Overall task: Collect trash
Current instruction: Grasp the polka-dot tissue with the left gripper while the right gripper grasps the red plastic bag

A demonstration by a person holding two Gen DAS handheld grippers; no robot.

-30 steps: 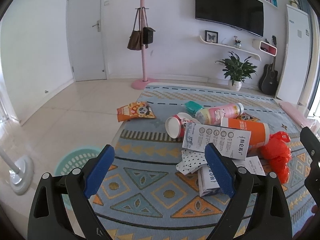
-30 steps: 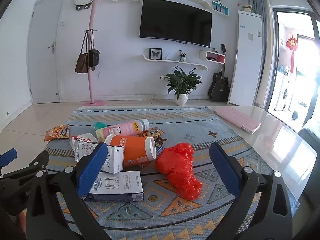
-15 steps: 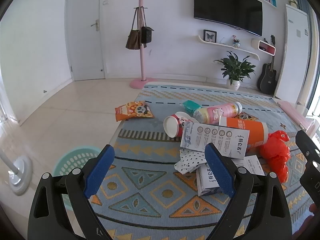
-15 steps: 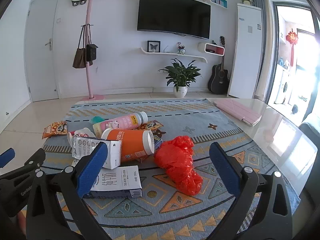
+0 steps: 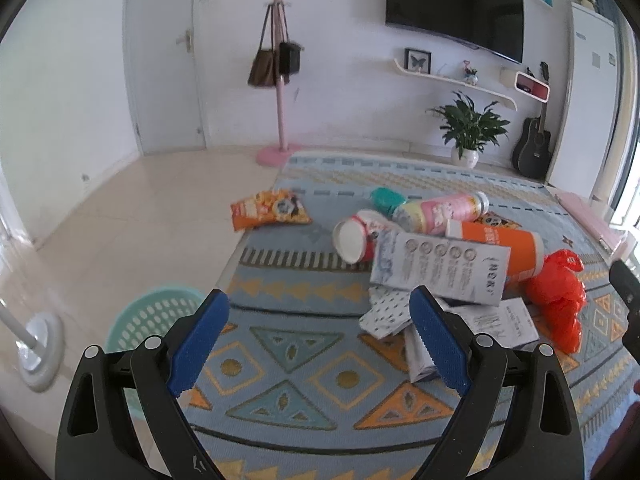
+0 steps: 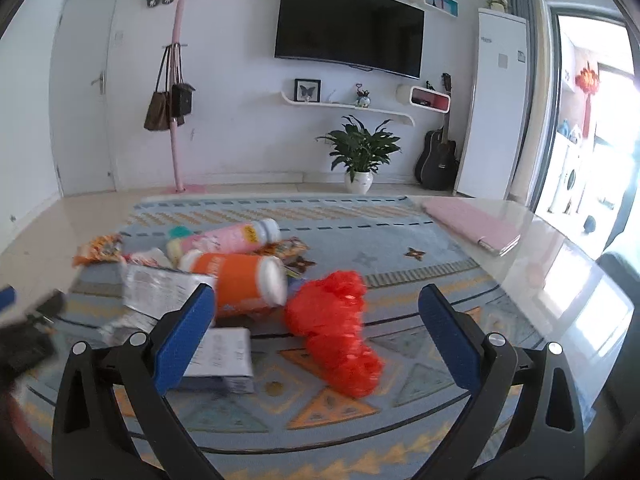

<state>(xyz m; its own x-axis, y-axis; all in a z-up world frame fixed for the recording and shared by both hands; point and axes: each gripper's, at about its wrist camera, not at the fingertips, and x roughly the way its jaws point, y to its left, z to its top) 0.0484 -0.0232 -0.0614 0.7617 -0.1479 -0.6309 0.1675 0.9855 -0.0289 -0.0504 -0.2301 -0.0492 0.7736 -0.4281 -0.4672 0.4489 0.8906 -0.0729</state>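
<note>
Trash (image 5: 440, 256) lies uncollected mid-rug (image 5: 304, 376); we hold both grippers (image 5: 320, 344) (image 6: 316, 340) spread, empty; the basket (image 5: 156, 316) waits off its left edge.

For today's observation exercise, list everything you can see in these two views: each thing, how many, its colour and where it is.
rug: one, blue with orange triangles, floor
orange canister: one, orange, lying in pile
pink bottle: one, pink, behind canister
red bag: one, red, right of pile
cartons: two seen, white, one atop the other
snack packet: one, orange, rug's left edge
basket: one, mint, on tiles
potted plant: one, green, by wall
guitar: one, black, by wall
left gripper: jaws open
right gripper: jaws open
</note>
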